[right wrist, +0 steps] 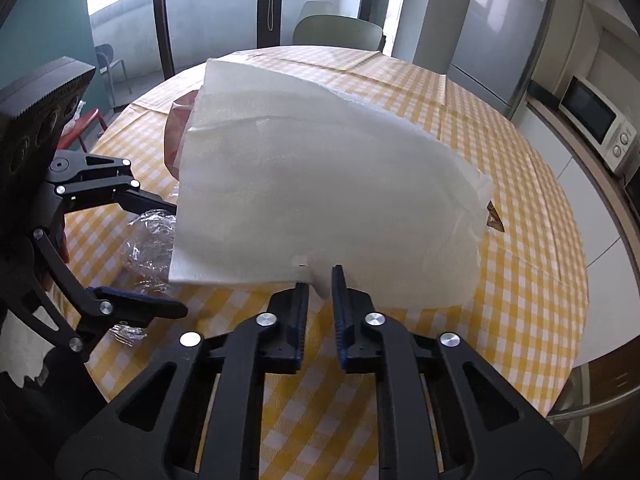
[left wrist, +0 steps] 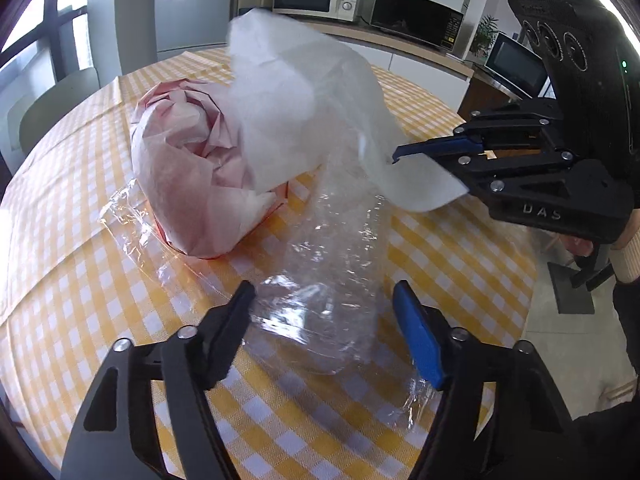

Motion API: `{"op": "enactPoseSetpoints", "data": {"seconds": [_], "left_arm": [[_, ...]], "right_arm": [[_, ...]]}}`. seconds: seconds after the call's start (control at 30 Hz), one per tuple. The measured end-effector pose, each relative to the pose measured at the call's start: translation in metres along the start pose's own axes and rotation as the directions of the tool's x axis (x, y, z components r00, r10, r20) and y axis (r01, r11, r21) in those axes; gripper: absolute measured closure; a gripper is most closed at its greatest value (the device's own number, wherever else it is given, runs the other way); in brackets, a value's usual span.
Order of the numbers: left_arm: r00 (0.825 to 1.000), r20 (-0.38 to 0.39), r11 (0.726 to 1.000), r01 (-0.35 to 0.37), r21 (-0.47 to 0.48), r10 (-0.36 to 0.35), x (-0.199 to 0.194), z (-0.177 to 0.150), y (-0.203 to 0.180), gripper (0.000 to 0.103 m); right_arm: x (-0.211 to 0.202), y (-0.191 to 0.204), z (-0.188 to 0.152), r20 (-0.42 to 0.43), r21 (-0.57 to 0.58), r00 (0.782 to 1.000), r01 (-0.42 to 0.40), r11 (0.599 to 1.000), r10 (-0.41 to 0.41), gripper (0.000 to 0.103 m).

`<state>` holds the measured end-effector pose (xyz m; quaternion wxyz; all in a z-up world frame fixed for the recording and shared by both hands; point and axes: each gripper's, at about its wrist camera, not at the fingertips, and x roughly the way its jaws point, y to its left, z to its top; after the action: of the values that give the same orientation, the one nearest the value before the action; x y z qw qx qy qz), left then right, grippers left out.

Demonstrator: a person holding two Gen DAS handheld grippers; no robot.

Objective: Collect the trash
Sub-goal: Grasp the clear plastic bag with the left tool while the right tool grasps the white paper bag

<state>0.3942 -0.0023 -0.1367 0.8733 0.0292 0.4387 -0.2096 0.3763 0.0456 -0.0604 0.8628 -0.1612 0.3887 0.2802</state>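
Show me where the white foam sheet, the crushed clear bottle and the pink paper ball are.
white foam sheet (right wrist: 320, 184), right wrist view, middle of sheet.
crushed clear bottle (left wrist: 332, 280), left wrist view, its body.
pink paper ball (left wrist: 188, 176), left wrist view, its front.

Both views bright, daylight. Right wrist view: windows (right wrist: 208, 8) at 11–12 o'clock blown out white, strong backlight. Left wrist view: window (left wrist: 44, 20) at 10 o'clock overexposed. Foam sheet (left wrist: 288, 92) glows translucent, top edge at 12 o'clock motion-blurred. Specular glints on clear wrap (left wrist: 332, 264) at centre. Soft, faint shadows on tablecloth (right wrist: 500, 280). Heavy fisheye bend: table rim curves, counter and fridge (right wrist: 508, 32) lean at 1–3 o'clock. Black vignette in corners. Near fingers sharp; background mildly soft.
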Motion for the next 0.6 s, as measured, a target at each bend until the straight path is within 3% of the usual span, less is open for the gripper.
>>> {"op": "enactPoseSetpoints", "data": {"seconds": [0.03,0.2,0.6], "left_arm": [[1.000,-0.001,1.000,0.006,-0.013,-0.006,0.000,0.002,0.001,0.050],[0.999,0.022,0.996,0.048,-0.081,-0.046,-0.003,0.007,0.010,0.057],[0.994,0.104,0.996,0.021,-0.083,-0.012,-0.063,-0.013,-0.002,0.059]], "right_arm": [[-0.001,-0.002,0.000,0.007,0.011,1.000,-0.001,1.000,0.001,0.098],[-0.019,-0.018,0.001,0.074,0.109,0.997,0.001,0.994,-0.009,0.102],[-0.074,-0.037,-0.010,0.162,0.212,0.986,0.008,0.977,-0.044,0.102]]}}
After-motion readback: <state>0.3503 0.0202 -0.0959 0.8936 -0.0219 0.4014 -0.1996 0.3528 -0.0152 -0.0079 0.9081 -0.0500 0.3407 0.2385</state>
